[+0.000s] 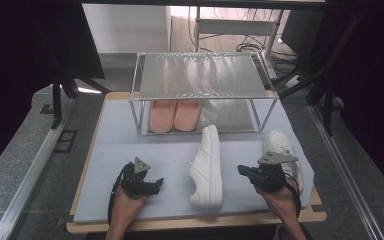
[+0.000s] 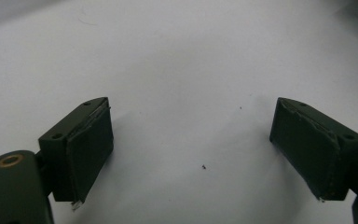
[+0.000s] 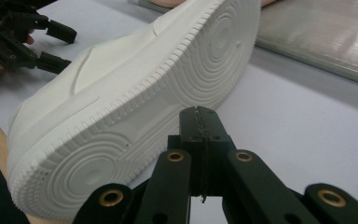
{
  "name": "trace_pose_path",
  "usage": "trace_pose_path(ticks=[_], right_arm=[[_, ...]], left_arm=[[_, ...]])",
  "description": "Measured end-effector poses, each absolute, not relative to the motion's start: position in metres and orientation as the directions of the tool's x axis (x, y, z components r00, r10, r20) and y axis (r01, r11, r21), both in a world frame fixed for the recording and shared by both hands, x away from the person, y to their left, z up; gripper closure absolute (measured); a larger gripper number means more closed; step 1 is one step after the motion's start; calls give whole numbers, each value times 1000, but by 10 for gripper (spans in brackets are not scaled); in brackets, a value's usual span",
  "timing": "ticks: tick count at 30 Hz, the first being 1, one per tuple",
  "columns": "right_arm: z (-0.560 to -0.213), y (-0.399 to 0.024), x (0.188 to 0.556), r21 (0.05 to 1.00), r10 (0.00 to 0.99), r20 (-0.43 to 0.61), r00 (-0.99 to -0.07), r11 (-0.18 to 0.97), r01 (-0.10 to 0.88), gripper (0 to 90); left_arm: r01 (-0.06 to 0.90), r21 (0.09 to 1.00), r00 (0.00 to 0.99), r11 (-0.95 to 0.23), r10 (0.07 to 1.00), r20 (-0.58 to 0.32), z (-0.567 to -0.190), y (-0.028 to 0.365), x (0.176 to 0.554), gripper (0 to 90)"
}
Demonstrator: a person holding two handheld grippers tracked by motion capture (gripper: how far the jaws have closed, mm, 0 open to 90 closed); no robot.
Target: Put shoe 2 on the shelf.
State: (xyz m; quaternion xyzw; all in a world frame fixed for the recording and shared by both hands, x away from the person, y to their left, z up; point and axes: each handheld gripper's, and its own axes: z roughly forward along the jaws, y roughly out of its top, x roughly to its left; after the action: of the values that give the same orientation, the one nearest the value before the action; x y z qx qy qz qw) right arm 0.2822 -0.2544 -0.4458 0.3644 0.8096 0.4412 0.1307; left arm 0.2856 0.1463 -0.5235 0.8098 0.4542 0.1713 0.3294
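A white sneaker (image 1: 207, 167) lies on its side in the middle of the grey mat, sole toward the right. In the right gripper view its ribbed sole (image 3: 135, 107) is close in front of my right gripper (image 3: 199, 114), whose jaws are pressed together with nothing between them. In the high view the right gripper (image 1: 241, 170) sits just right of that sneaker, apart from it. A second white sneaker (image 1: 279, 145) stands behind the right hand. My left gripper (image 1: 159, 184) rests left of the lying sneaker; its jaws (image 2: 193, 121) stand wide apart over bare mat.
A metal two-shelf rack (image 1: 202, 75) stands at the back of the mat (image 1: 125, 150), with a pair of pink slippers (image 1: 175, 115) on its lower shelf. The wooden table edge runs along the front. The left gripper (image 3: 63, 46) shows far off beyond the sneaker.
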Motion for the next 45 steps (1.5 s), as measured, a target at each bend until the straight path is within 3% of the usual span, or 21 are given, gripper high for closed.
trace_pose_path(ticks=[26, 45], right_arm=[[-445, -202, 302, 817, 629, 113, -769, 382, 432, 900], [-448, -213, 296, 810, 655, 114, -747, 374, 452, 900]], left_arm=[[623, 691, 527, -367, 850, -24, -524, 146, 286, 133], [622, 690, 528, -369, 849, -22, -524, 146, 285, 133]])
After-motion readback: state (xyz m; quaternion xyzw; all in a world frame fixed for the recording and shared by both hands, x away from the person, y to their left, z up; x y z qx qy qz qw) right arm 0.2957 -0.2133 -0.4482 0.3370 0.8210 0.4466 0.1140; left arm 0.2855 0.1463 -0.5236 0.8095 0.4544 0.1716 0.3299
